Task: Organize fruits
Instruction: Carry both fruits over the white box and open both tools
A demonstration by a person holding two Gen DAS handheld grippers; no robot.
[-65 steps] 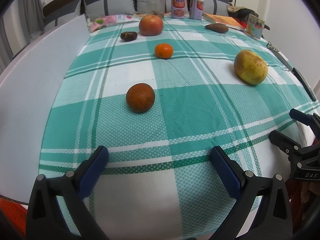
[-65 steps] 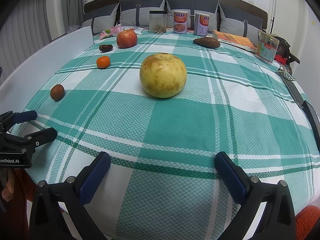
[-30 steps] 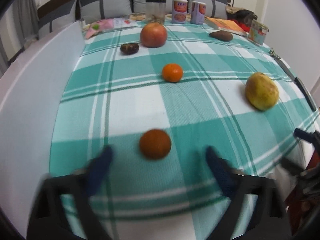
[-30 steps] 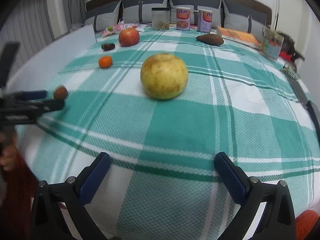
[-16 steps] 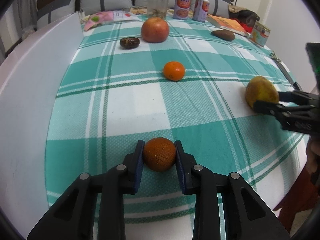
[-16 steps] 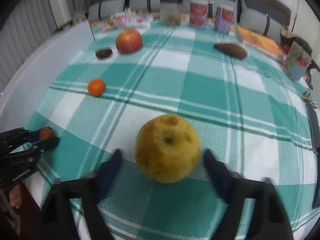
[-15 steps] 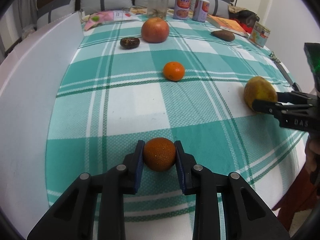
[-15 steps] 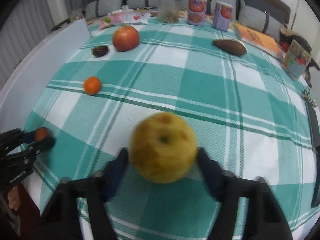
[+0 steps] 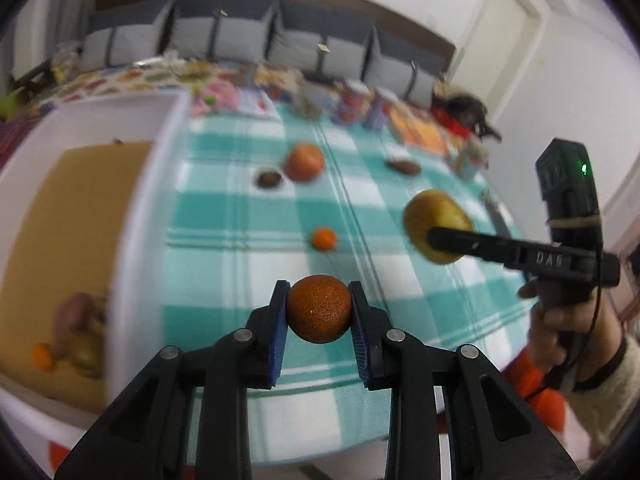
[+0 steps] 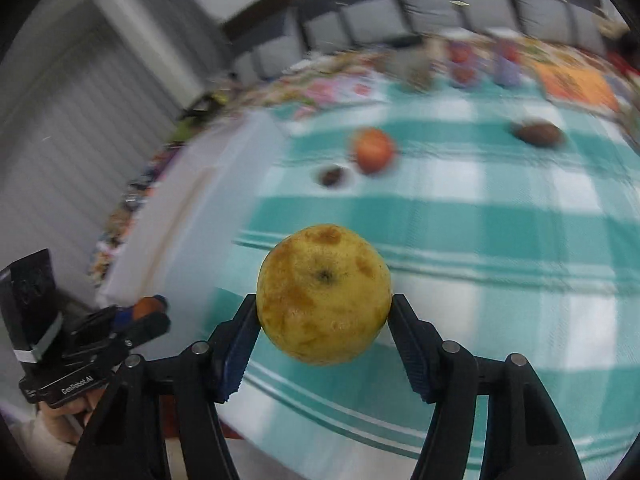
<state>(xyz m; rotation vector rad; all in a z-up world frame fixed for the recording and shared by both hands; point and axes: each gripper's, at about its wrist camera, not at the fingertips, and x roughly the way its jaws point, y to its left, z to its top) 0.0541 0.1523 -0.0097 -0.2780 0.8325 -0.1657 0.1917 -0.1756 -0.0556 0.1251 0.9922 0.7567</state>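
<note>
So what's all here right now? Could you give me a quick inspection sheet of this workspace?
Surface: table under a teal checked cloth.
Job's things: dark orange and yellow fruit, both lifted; small tangerine, red apple and two dark fruits on the cloth; white box holding some fruit.
Clutter: cans, a jar and books at the far edge, blurred.
Grippers: left gripper clamps the dark orange; right gripper clamps the yellow fruit.
Cables: nothing seen.
Surroundings: grey cushions, white walls.

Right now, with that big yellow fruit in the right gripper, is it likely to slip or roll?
The yellow fruit is round and wider than the right gripper pads, pinched only at its sides, so it may twist. Set on the checked cloth, it would probably roll.
</note>
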